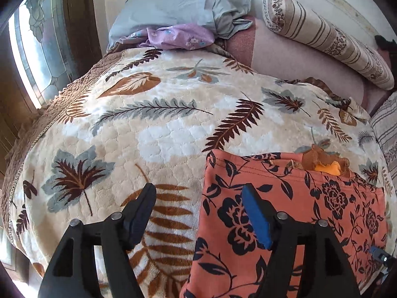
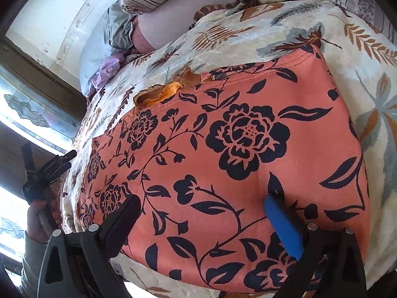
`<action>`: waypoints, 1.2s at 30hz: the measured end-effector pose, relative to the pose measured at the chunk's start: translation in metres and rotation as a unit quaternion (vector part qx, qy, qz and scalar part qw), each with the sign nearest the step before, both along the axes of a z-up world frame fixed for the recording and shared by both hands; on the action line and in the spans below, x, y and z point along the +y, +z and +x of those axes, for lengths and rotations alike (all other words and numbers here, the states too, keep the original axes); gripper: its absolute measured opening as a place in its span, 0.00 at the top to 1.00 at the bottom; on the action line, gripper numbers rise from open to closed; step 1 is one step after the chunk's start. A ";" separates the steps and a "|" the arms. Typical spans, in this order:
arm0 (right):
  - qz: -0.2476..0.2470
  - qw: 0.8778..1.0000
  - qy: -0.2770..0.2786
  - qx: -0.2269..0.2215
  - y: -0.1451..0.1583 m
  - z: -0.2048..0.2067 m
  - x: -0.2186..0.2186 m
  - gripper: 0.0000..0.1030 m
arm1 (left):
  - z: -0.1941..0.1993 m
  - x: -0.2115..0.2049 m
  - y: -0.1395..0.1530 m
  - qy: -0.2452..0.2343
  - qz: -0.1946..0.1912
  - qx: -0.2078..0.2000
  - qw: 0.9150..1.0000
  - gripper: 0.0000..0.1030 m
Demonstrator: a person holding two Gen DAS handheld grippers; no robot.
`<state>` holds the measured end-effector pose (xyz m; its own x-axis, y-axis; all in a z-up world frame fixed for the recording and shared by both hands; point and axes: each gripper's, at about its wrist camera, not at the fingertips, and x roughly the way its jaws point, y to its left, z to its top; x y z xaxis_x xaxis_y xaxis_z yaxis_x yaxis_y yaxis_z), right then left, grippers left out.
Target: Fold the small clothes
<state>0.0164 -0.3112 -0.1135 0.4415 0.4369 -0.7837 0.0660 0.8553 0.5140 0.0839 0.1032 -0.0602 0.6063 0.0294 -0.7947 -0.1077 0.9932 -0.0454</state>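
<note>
Both tongs gape empty: left tongs [image 1: 198, 198] over the orange floral garment's [image 2: 235, 154] left edge, right tongs [image 2: 201, 206] above its near half.

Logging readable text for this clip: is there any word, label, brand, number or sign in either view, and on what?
None can be read in either view.
The orange flowered garment shows only its print; no label shows.
The leaf-pattern blanket, the grey pillow and the striped bolster carry patterns only.
</note>
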 end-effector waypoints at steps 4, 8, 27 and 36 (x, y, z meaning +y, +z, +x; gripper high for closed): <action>0.016 0.999 -0.025 -0.027 0.023 -0.002 -0.006 0.02 | -0.014 -0.009 0.010 -0.010 0.022 -0.011 1.000 0.28; 0.037 0.997 -0.062 -0.027 0.019 0.006 -0.025 0.02 | -0.024 -0.014 0.016 -0.016 0.024 -0.014 1.000 0.25; 0.038 0.994 -0.100 -0.007 0.013 -0.005 -0.044 0.02 | -0.050 -0.031 0.032 -0.030 0.059 -0.029 0.997 0.22; 0.084 0.991 -0.106 0.008 0.009 -0.046 -0.045 0.02 | -0.053 -0.042 0.030 -0.037 0.064 -0.025 0.997 0.21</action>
<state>-0.0296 -0.3559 -0.1047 0.5253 0.4602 -0.7157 0.2453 0.7235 0.6453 0.0311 0.0617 -0.0304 0.6489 0.0818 -0.7564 -0.0340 0.9963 0.0787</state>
